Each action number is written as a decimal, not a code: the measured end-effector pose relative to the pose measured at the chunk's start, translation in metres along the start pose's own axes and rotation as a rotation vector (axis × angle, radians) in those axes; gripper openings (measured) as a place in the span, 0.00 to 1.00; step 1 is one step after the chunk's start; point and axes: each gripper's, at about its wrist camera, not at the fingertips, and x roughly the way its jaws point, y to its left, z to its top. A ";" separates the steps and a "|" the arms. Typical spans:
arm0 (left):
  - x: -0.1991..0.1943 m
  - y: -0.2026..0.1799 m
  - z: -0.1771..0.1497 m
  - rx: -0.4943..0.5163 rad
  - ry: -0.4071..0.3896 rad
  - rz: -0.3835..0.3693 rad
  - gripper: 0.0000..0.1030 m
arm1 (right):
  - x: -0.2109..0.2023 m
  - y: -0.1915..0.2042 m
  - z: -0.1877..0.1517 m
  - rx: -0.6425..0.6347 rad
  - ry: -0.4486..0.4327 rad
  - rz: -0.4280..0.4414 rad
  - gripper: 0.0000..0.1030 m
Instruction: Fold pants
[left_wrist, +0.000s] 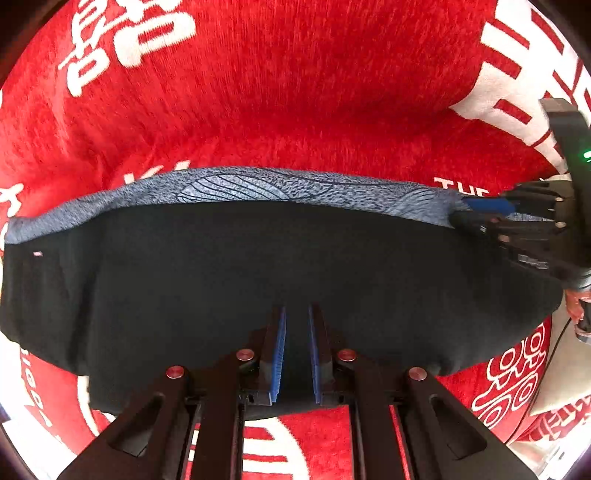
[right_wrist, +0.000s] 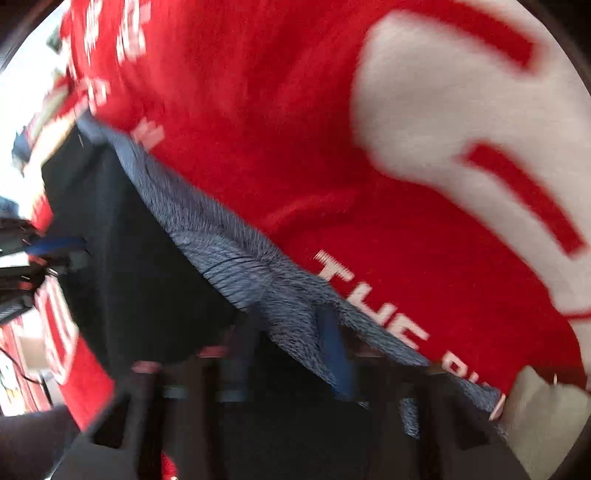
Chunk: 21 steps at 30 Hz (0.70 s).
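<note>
The pants (left_wrist: 258, 273) lie folded on a red blanket: a black panel on top, with a blue-grey patterned layer (left_wrist: 236, 188) showing along the far edge. My left gripper (left_wrist: 296, 314) hovers over the black panel's near edge, jaws a little apart, nothing between them. My right gripper (left_wrist: 465, 212) comes in from the right with its fingers at the patterned edge. In the blurred right wrist view the right gripper (right_wrist: 291, 325) has the patterned layer (right_wrist: 236, 251) between its fingers; one blue pad (right_wrist: 334, 350) shows. The left gripper (right_wrist: 55, 254) sits at the far left.
The red blanket (left_wrist: 295, 92) with white lettering covers the whole surface. A large white printed patch (right_wrist: 461, 110) lies to the right. A person's hand (left_wrist: 576, 306) and a cable (left_wrist: 546, 369) are at the right edge.
</note>
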 end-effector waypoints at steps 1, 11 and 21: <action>0.003 -0.003 0.001 0.004 -0.006 -0.005 0.13 | 0.003 0.003 0.002 -0.016 -0.002 -0.049 0.13; 0.008 -0.026 0.010 0.075 -0.031 0.004 0.13 | -0.060 -0.080 -0.050 0.499 -0.079 -0.076 0.37; 0.018 -0.050 0.005 0.082 -0.021 0.022 0.13 | -0.065 -0.109 -0.104 0.658 -0.051 -0.154 0.52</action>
